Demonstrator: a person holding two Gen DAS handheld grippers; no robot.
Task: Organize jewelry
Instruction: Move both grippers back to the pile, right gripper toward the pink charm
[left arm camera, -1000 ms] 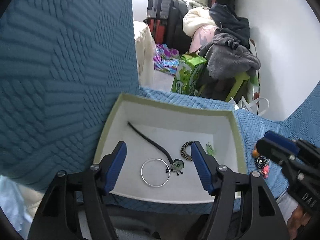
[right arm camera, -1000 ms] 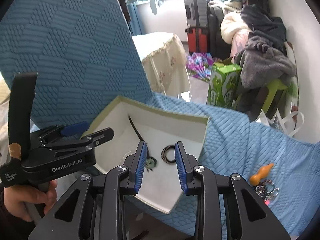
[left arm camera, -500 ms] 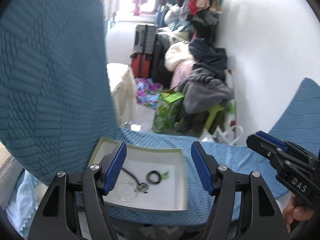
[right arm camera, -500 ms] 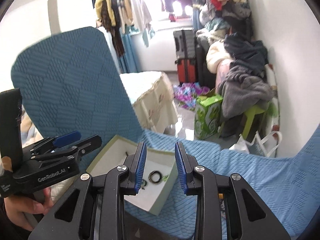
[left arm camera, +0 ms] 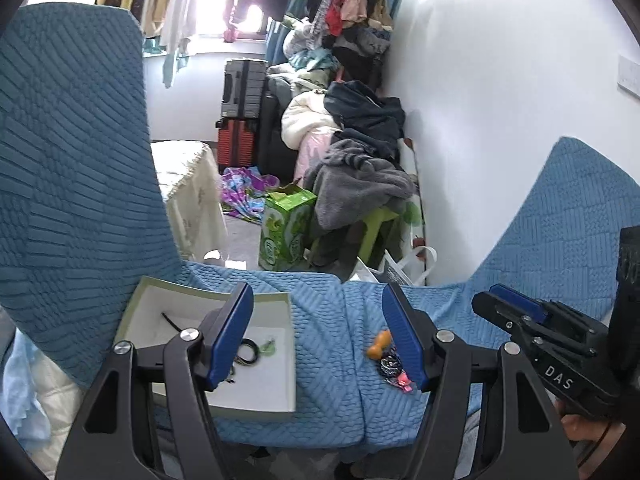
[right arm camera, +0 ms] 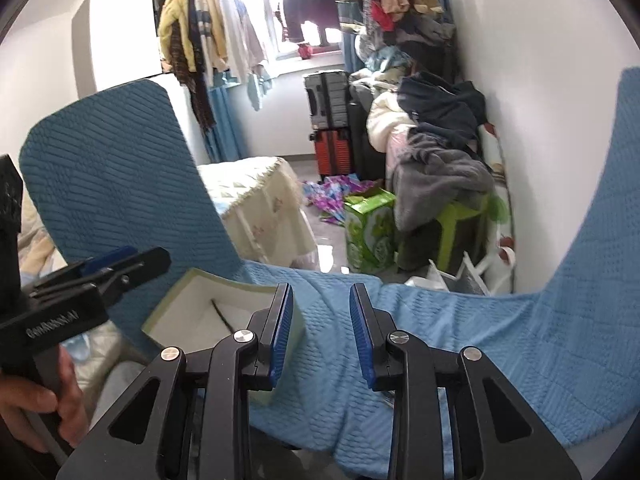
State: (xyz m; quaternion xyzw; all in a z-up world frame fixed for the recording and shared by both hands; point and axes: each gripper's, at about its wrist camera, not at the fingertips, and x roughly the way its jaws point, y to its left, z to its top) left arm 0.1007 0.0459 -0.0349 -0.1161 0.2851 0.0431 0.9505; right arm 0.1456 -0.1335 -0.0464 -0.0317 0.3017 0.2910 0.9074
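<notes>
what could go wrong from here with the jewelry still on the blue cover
The white box sits at the front edge of the blue cover; a nudge from the open left tongs might tip it off. The loose pieces, an orange item and a dark beaded piece, lie in soft quilted folds, so the tongs could snag fabric or pinch badly.

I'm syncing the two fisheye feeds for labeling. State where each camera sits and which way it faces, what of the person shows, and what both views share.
Left wrist: on the left gripper, raised above the blue quilted cover, facing the cluttered room end; its open fingers frame the jewelry box and loose trinkets; the right gripper and a bit of hand show.
Right wrist: on the right gripper, facing likewise; the left gripper and its holding hand show.
Shared: box, cover, green carton, suitcases.
</notes>
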